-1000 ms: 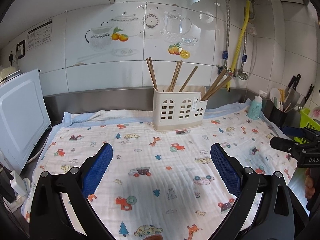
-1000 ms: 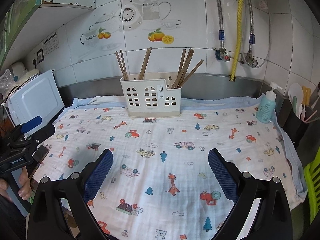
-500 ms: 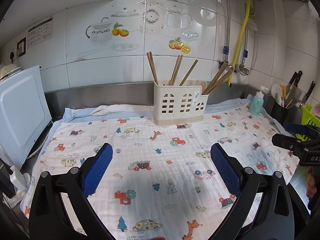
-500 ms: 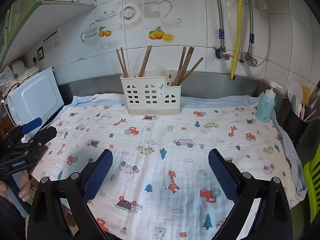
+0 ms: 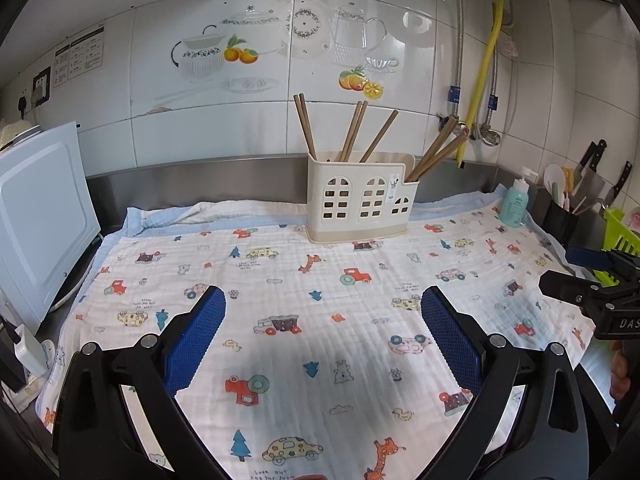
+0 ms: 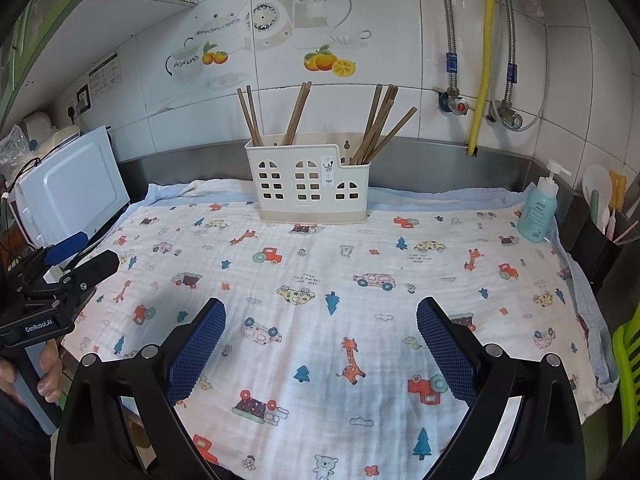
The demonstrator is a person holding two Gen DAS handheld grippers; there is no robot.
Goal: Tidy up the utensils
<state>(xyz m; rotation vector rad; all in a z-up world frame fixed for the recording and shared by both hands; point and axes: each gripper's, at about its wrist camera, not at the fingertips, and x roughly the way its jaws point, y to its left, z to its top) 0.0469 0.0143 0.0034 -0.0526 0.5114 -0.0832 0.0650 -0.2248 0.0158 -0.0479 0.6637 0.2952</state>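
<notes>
Both tools hang idle above the near edge of the worktop: the left gripper [image 5: 322,340] and the right gripper [image 6: 320,344] each have their blue pads spread wide with nothing between them. The chopsticks [image 6: 296,114] all stand in the cream utensil holder [image 6: 308,178] at the back edge, against the steel upstand, sorted into loose bunches across its compartments, and the printed cloth [image 5: 320,320] lies bare. To my eye the sorting looks done or paused; any next move would mean reaching to the back edge. The left view alone shows knives [image 5: 592,160] on the right wall; the right view alone shows a hand [image 6: 44,372] gripping the other tool's handle.
</notes>
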